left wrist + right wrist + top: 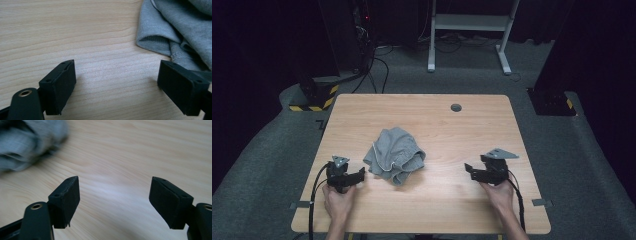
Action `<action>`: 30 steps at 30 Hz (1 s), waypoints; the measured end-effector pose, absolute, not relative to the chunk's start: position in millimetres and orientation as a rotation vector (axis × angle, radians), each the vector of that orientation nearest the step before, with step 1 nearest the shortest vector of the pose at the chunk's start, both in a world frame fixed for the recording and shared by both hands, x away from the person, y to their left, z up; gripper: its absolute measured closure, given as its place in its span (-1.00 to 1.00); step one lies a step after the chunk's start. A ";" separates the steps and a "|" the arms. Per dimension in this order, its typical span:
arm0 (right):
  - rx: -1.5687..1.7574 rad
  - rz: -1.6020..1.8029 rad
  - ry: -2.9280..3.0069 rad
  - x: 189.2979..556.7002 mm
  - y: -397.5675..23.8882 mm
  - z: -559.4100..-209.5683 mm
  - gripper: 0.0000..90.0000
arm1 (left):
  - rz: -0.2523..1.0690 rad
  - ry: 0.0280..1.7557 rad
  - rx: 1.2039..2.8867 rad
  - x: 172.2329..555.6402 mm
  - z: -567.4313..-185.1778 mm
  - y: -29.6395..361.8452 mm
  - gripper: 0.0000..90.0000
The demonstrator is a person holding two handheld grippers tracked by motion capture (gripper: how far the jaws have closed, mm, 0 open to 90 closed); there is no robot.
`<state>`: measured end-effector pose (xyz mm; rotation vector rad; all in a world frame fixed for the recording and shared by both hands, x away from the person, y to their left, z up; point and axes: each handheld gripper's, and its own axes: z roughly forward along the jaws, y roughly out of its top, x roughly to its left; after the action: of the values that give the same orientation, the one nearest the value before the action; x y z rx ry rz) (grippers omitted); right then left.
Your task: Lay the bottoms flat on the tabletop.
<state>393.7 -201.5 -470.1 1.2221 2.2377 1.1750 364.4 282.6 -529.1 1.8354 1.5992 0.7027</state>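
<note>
Centrally, crumpled grey cloth (394, 154) on table (472, 205), left gripper (360, 176) and right gripper (468, 170) flanking, jaws released, seemingly empty.

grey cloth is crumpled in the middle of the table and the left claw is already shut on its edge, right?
Not quite. The grey cloth is crumpled mid-table, but the left claw is open, with bare wood between its jaws and the cloth beside it; the left gripper view shows this.

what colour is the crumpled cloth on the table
Grey, with a lighter stitched hem; the cloth shows best in the left gripper view.
</note>
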 end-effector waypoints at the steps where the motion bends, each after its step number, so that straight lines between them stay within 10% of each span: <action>1: 1.178 1.205 2.270 396.8 -187.1 -466.7 -0.47 | 0.702 1.599 1.836 364.4 -529.0 282.7 -0.65; 8: 0.956 1.301 2.457 410.8 -102.8 -471.0 -0.52 | 0.702 1.599 1.836 364.4 -529.0 282.6 -0.65; 22: 0.975 1.394 2.515 421.7 -65.7 -490.2 -0.54 | 0.692 1.585 1.844 364.3 -529.2 281.1 -0.67; 30: 0.987 1.394 2.542 427.6 -66.6 -495.4 0.59 | 0.690 1.571 1.855 364.2 -529.0 280.9 -0.67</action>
<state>427.6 -66.6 -495.4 0.9874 2.5422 1.3939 364.2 280.9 -529.0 1.8547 1.5710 0.6899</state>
